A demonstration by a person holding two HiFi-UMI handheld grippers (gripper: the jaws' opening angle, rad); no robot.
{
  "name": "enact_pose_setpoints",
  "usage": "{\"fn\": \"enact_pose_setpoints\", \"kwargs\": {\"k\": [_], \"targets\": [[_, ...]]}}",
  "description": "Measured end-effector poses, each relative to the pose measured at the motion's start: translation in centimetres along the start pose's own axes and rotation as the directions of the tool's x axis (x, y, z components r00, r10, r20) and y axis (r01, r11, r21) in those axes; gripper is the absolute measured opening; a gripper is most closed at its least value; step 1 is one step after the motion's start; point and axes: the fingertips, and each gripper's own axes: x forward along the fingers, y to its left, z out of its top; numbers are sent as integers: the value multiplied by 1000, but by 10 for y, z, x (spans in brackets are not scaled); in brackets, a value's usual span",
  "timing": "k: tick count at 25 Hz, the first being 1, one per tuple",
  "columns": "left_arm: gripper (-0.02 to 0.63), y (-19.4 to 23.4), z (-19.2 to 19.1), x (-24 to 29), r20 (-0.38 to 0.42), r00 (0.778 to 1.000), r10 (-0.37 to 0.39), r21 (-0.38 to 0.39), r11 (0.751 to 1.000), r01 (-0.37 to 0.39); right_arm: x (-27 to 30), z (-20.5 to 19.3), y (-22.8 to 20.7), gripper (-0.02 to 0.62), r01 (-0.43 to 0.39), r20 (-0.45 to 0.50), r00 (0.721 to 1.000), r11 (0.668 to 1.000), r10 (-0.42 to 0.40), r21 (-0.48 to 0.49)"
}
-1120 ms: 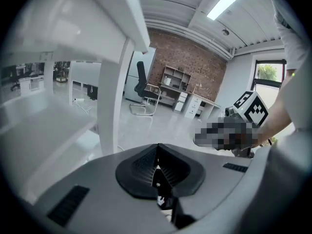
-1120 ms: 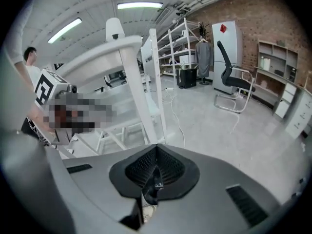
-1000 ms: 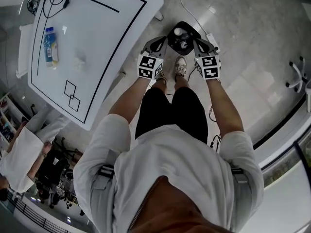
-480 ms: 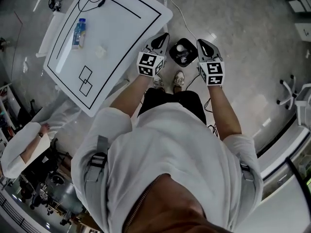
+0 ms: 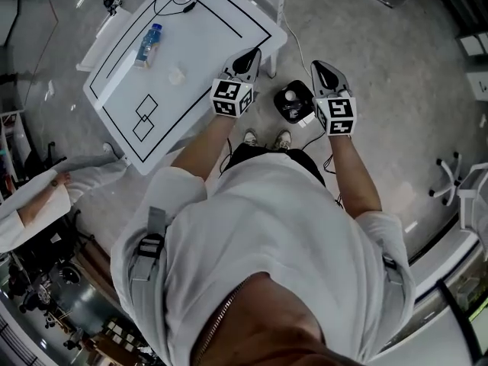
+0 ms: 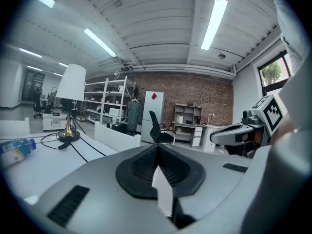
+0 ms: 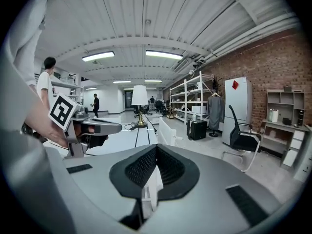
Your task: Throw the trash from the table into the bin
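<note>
Head view: wad [image 5: 177,75] and bottle [image 5: 149,43] lie on the desk [image 5: 200,58], well apart from the bin [image 5: 286,111] on the floor. The jaws of my left gripper [image 5: 248,58] and right gripper [image 5: 320,71] are together and empty. If I reach like this, I may push the wad off.

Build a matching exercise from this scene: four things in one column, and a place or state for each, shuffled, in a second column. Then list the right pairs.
Things
1. bottle
2. bin
3. lamp
4. left tongs

Place or state
A. shut, nothing held
B. on the floor
C. lying on its side on the table
D. standing upright on the table

Pairs: 1-C, 2-B, 3-D, 4-A
</note>
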Motion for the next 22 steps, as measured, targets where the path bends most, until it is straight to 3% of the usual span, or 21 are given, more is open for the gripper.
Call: {"fn": "enact_pose_setpoints", "kwargs": {"k": [8, 13, 17, 22], "targets": [[9, 24, 20, -27, 62, 995, 74, -12, 997, -73, 18, 25, 26, 3, -90, 35, 995, 995, 92, -38], [9, 46, 33, -50, 92, 983, 161, -11, 987, -161, 32, 38, 45, 3, -162, 48, 985, 984, 166, -69], [9, 72, 36, -78, 106, 960, 260, -17, 965, -260, 46, 46, 69, 3, -241, 53, 968, 966, 246, -96], [9, 117, 35, -127, 119, 915, 385, -31, 923, -384, 73, 55, 115, 3, -341, 46, 935, 929, 350, -145]]}}
